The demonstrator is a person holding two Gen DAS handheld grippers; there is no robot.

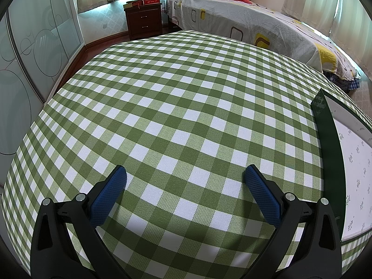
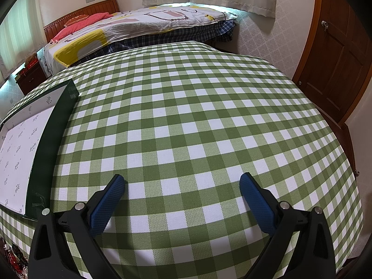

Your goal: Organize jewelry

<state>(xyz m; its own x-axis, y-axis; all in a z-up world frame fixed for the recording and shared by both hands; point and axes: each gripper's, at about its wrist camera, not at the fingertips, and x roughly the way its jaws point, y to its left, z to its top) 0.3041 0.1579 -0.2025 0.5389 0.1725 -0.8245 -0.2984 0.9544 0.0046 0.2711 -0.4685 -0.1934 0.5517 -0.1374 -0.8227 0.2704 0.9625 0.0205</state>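
Right wrist view: both tongs, left [image 1: 184, 176] and right [image 2: 182, 184], are held released, empty, over the bench [image 2: 186, 116]; the box [image 2: 52, 139] awaits jewelry [image 2: 14, 258], judged to be fetched first.

Both grippers: idle, spread

My left gripper [image 1: 184, 175]: black arms, blue pads [image 1: 109, 195], jaws wide apart, nothing between them, pointing forward and tilted down. My right gripper [image 2: 182, 184]: same build, blue pads [image 2: 257, 203], jaws equally wide, empty, same downward tilt.
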